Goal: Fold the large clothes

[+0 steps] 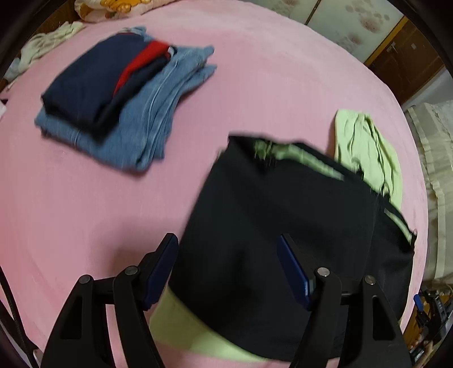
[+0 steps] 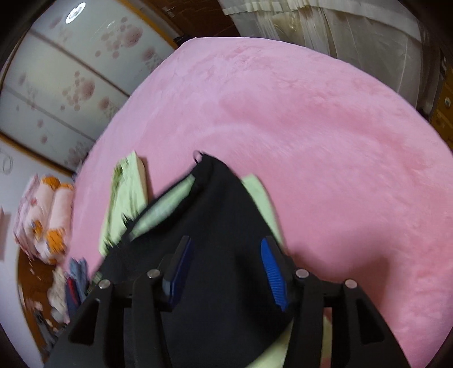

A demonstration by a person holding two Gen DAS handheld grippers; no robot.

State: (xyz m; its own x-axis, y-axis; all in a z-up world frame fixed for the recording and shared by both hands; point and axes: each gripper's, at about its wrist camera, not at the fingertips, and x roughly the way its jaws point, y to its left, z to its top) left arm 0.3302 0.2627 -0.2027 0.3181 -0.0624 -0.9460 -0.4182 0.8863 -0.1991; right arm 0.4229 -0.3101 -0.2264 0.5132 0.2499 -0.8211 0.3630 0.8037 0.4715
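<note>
A black garment with light green trim (image 1: 271, 220) lies on the pink bed (image 1: 85, 198), partly folded, with a light green part (image 1: 365, 150) spread beyond its far right. My left gripper (image 1: 228, 243) is open and empty, hovering over the garment's near left edge. In the right wrist view the same black garment (image 2: 220, 215) lies under my right gripper (image 2: 225, 246), which is open and empty, its blue pads (image 2: 273, 269) wide apart above the cloth. Green fabric (image 2: 127, 198) shows to its left.
A folded stack of blue jeans and navy and red clothes (image 1: 119, 99) sits at the far left of the bed. A white cloth (image 1: 42, 45) and a cartoon-print pillow (image 1: 113, 8) lie at the far edge. Wardrobe doors (image 2: 65, 76) and curtains (image 2: 325, 25) stand beyond the bed.
</note>
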